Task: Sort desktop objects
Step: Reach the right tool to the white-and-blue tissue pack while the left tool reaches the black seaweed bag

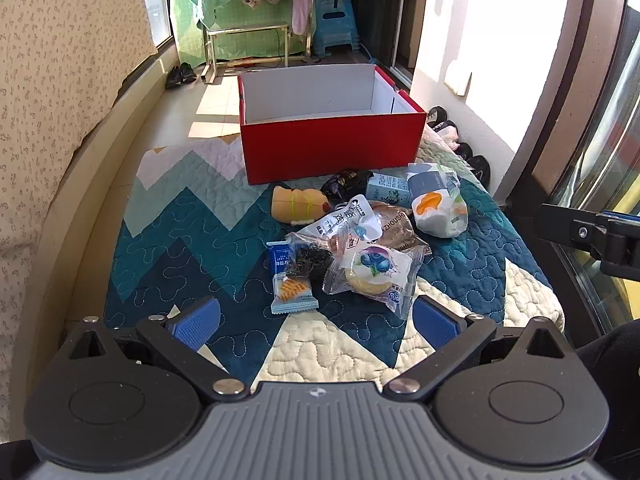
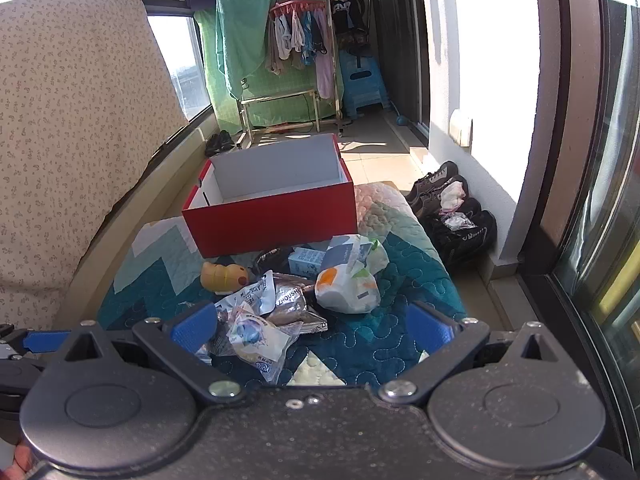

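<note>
A pile of snack packets lies on a blue zigzag quilt (image 1: 192,240). It holds a blueberry cake packet (image 1: 374,270), a small biscuit packet (image 1: 291,292), a yellow plush toy (image 1: 298,204), a white packet with an orange spot (image 1: 438,210) and a pale blue carton (image 1: 388,188). Behind them stands an open, empty red box (image 1: 332,148). My left gripper (image 1: 314,326) is open and empty, just short of the pile. My right gripper (image 2: 312,330) is open and empty, with the blueberry packet (image 2: 256,338) by its left finger. The red box (image 2: 276,220) shows beyond.
Several dark shoes (image 2: 452,216) lie on the floor right of the quilt. A patterned cushion (image 2: 80,120) stands at the left. A clothes rack with a green towel (image 2: 244,48) and stacked blue stools (image 2: 364,84) are at the back. The right gripper's body (image 1: 600,236) shows at the left view's right edge.
</note>
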{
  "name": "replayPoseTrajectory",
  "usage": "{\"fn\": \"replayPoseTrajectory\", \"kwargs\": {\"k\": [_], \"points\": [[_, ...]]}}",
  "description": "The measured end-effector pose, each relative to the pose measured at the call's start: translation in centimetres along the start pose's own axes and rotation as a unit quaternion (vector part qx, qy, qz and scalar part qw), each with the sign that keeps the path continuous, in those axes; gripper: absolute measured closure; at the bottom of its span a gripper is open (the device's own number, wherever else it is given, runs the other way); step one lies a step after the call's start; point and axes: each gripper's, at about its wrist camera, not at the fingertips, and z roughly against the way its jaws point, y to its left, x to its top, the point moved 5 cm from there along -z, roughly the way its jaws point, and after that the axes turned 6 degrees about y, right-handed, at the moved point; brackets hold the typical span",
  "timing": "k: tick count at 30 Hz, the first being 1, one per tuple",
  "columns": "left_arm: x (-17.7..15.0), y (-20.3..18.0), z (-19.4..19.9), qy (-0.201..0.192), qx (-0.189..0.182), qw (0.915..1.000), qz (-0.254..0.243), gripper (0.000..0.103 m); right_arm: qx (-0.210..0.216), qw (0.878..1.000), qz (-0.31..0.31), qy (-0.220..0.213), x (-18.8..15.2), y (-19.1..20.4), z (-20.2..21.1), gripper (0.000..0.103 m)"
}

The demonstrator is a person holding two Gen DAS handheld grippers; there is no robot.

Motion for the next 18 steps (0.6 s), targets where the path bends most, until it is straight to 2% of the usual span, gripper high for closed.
{"fn": "replayPoseTrajectory", "kwargs": {"k": [11,18], "points": [[0.6,0.8,-2.7,0.010,-0.005,0.9999,0.012,0.000,0.016,1.000,0.001,0.000,0.8,0.1,-2.9,0.002],[1.3,1.2,-4.9,0.009,-0.002,0.9999,0.014,0.000,-0.002,1.000,0.009,0.005,1.5,-0.7,-5.7,0.003]]}}
